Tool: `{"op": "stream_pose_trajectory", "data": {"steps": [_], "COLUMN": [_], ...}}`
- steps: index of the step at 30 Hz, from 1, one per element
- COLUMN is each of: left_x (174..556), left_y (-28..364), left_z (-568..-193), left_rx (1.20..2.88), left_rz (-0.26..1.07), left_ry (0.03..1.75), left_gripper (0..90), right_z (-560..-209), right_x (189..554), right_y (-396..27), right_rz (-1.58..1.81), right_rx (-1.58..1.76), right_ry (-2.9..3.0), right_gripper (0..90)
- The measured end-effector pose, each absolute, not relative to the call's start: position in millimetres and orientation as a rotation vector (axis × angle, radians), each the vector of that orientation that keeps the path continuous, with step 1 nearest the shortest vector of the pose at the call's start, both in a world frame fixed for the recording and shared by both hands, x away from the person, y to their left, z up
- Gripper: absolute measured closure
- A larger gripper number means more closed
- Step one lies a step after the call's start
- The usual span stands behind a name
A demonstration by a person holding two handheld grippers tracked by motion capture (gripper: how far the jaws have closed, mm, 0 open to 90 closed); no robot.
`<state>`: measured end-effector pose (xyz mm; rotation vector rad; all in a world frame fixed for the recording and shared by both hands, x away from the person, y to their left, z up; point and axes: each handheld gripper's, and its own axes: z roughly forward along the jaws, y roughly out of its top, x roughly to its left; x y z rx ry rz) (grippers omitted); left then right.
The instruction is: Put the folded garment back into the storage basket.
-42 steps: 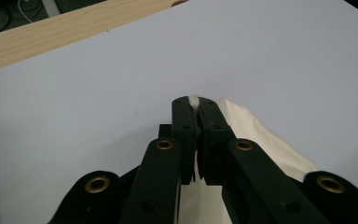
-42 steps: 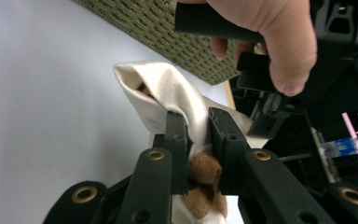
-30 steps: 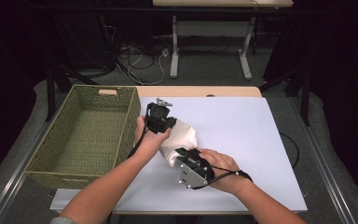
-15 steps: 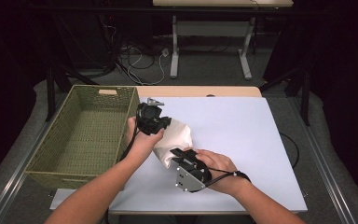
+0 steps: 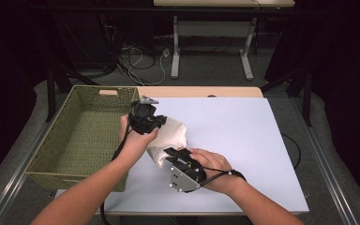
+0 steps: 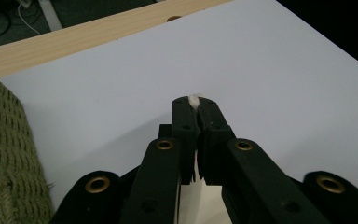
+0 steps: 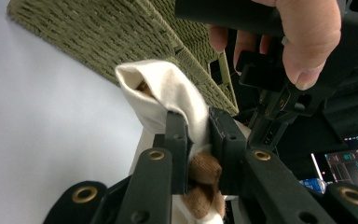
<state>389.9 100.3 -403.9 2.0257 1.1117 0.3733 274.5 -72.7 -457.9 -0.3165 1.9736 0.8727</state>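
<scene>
High view — both grippers (image 5: 155, 123) (image 5: 168, 152) clamp cream cloth (image 5: 171, 136).

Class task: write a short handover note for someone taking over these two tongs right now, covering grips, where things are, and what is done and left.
Left tongs: shut on the cream cloth bag, pinching its edge.
Right tongs: shut on the same bag, brown item visible between the jaws.
Bag is held above the white mat, beside the green woven basket.
Done: bag gripped at both ends.
Left: probably move it into the basket, then release.
</scene>
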Motion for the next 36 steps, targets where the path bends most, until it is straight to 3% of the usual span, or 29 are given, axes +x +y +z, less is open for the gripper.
{"op": "stream_pose_trajectory", "data": {"steps": [36], "left_x": [407], "left_y": [162], "left_z": [-373], "left_rx": [2.026], "left_rz": [0.419], "left_ry": [1.195], "left_gripper": [86.7], "right_z": [-444], "right_x": [289], "right_y": [-18], "right_rz": [0.937], "right_rx": [-0.347], "right_ry": [1.975], "right_gripper": [78.8]}}
